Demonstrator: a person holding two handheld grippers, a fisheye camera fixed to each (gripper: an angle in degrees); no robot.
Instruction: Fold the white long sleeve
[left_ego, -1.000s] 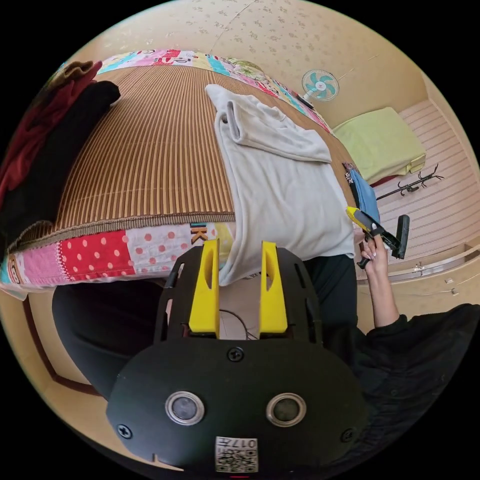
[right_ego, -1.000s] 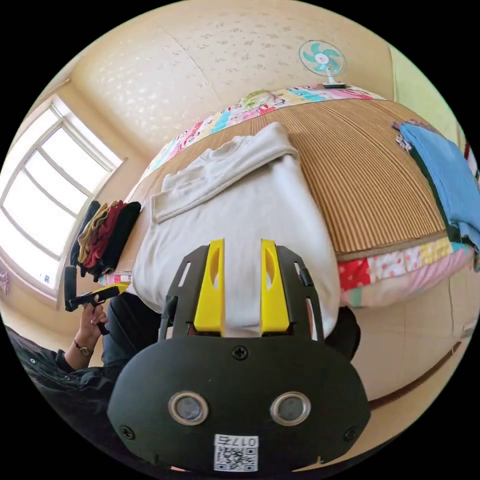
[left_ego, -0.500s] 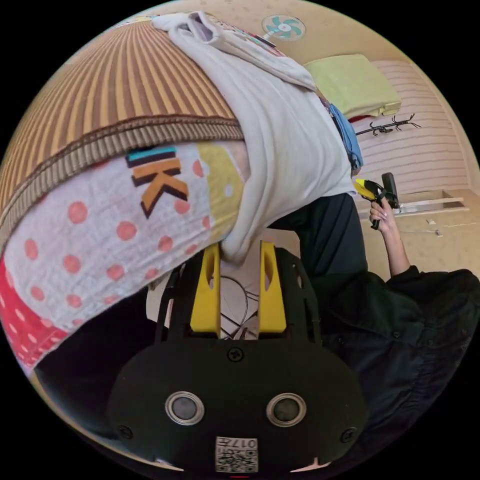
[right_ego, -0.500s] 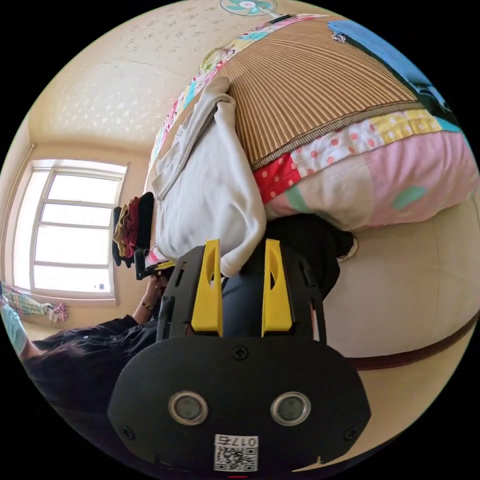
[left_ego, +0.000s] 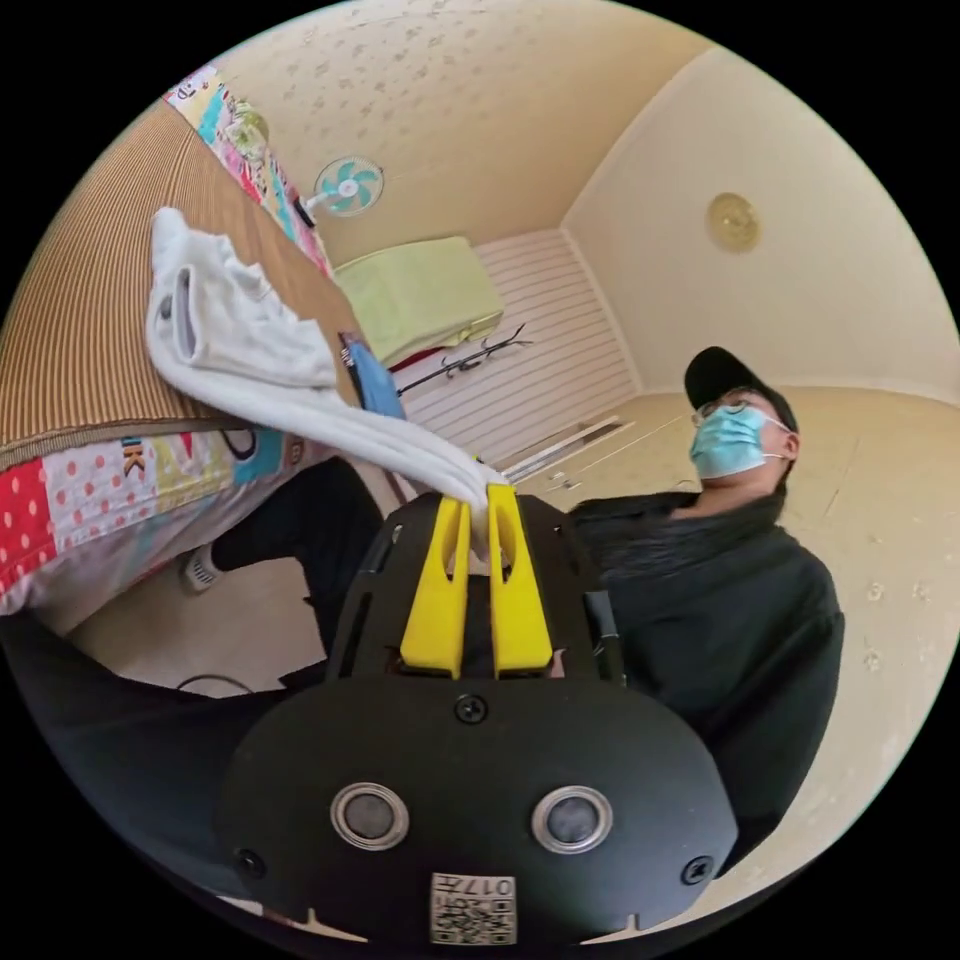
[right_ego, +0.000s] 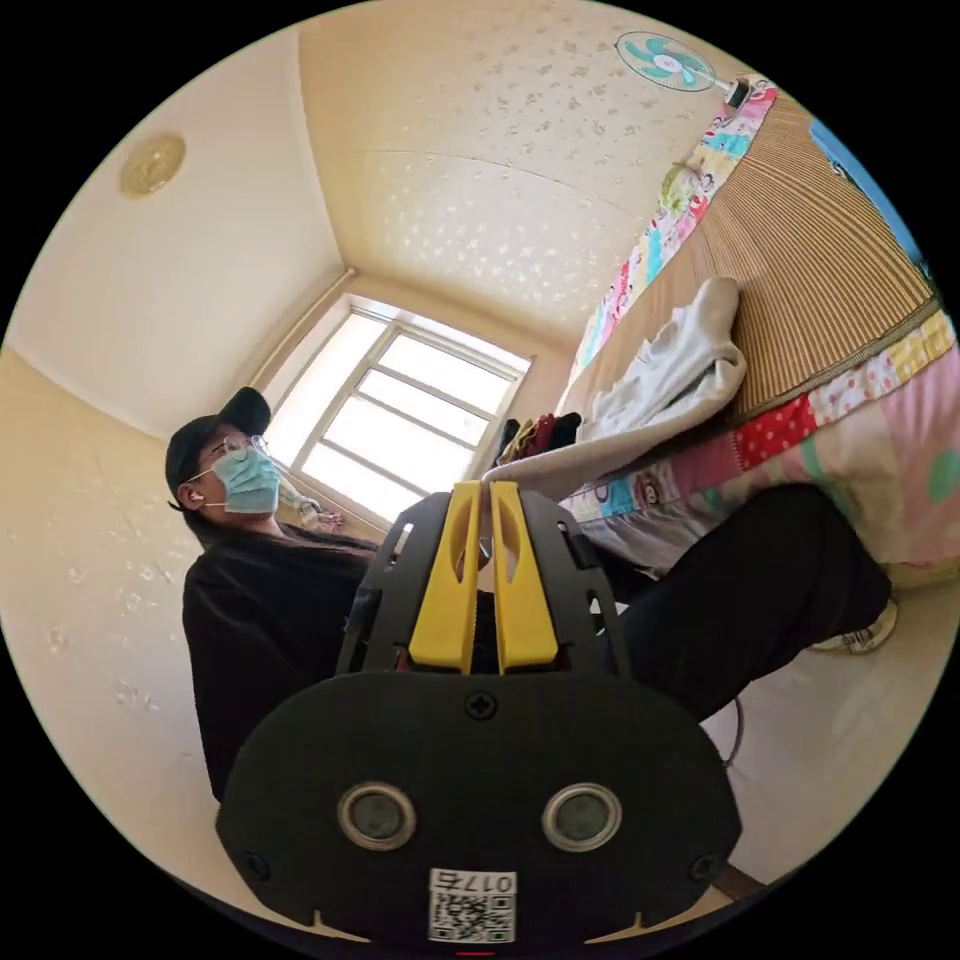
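Both the left gripper (left_ego: 478, 508) and right gripper (right_ego: 483, 500) pinch the hem of the white long sleeve (left_ego: 250, 335), which appears light, limp and best held at its corners.

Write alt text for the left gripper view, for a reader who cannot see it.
The left gripper, its yellow jaws closed on the hem of the white long sleeve, pulls the cloth taut off the edge of a bed with a striped mat. A seated person in black is at right; a fan stands behind.
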